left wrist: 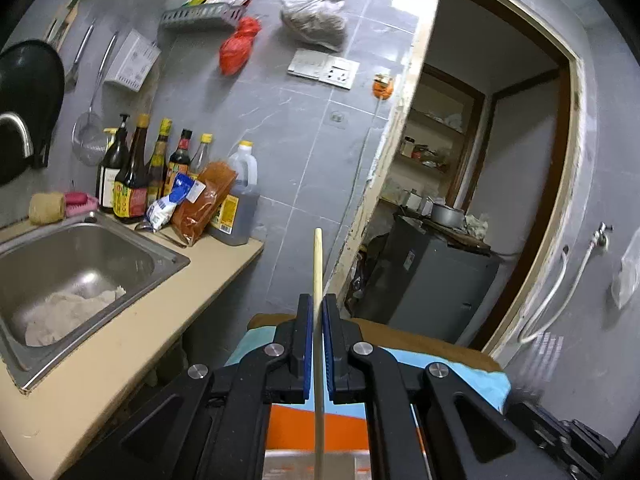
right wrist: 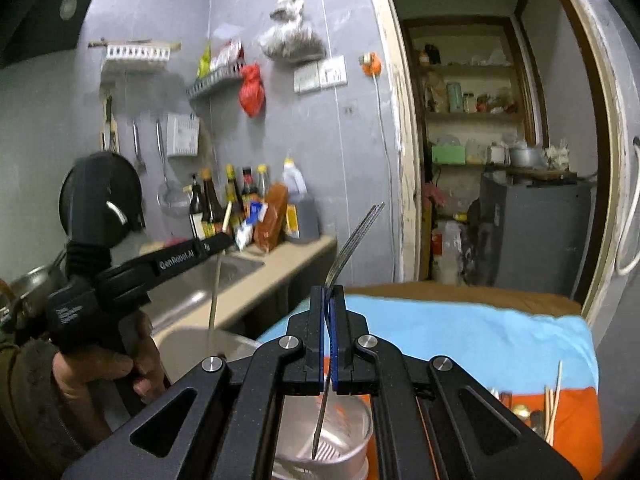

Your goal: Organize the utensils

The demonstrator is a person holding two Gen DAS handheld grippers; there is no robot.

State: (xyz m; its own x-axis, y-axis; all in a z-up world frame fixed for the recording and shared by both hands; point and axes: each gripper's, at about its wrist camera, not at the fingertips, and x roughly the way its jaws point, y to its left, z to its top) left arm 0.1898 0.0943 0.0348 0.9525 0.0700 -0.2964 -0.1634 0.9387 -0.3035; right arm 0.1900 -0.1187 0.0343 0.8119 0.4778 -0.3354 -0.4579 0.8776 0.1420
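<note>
My left gripper [left wrist: 317, 304] is shut on a pale wooden chopstick [left wrist: 318, 264] that stands upright, its lower end over a metal container [left wrist: 312, 466]. The left gripper also shows in the right wrist view [right wrist: 224, 240], holding the chopstick [right wrist: 216, 280] over a steel cup [right wrist: 192, 344]. My right gripper [right wrist: 330, 292] is shut on a metal fork [right wrist: 354, 236], tines up, handle end down inside a second steel cup [right wrist: 344, 436]. More chopsticks [right wrist: 554, 404] lie on the cloth at right.
A blue and orange cloth [right wrist: 460, 344] covers the table. A steel sink [left wrist: 76, 256] sits in a beige counter [left wrist: 132, 344] at left, with sauce bottles [left wrist: 132, 176] against the tiled wall. A doorway [left wrist: 480, 160] opens at right.
</note>
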